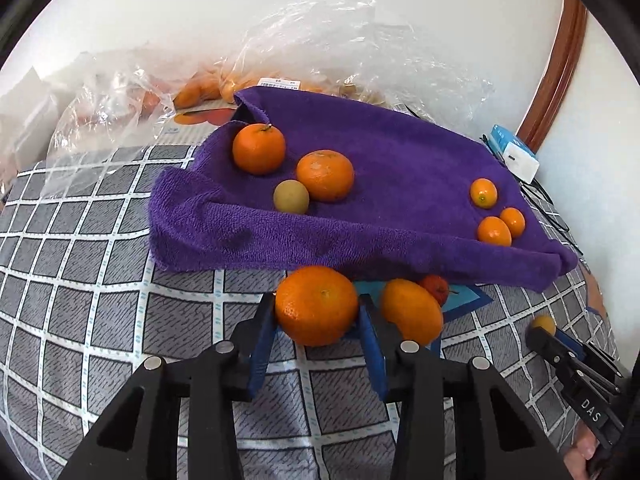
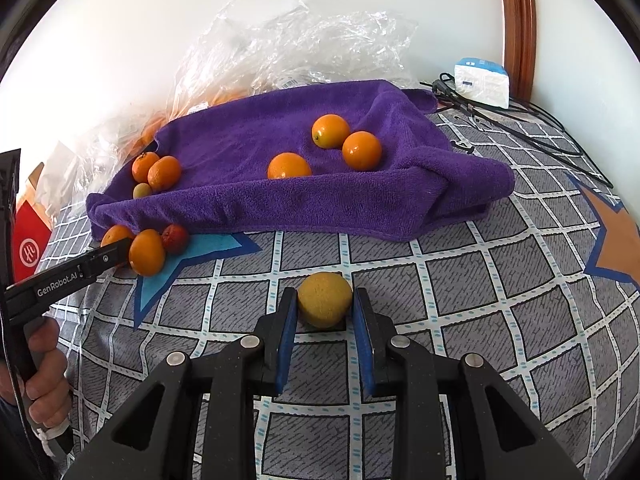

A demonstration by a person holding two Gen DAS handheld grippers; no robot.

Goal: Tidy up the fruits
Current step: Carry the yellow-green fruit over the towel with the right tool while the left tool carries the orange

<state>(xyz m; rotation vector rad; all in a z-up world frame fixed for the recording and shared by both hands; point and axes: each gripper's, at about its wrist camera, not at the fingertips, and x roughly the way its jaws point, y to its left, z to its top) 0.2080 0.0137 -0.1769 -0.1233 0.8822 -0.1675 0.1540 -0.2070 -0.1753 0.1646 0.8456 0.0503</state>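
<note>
Two claws, two fruits on a checked bedspread.

The left claw (image 1: pixel 317 312) grips a large orange (image 1: pixel 316 305) just before the purple towel (image 1: pixel 360 216); the right claw (image 2: pixel 325 312) brackets a yellow fruit (image 2: pixel 325 299), apparently touching both sides.

A deep purple towel (image 1: pixel 400 184) is spread over a bedcover (image 1: pixel 80 280) patterned in grey squares with white grid lines and blue stars. Bright orange is seen on the mandarin (image 1: pixel 316 306), dull yellow on the round fruit (image 2: pixel 325 299), blue on the finger pads (image 2: pixel 286 340).
</note>
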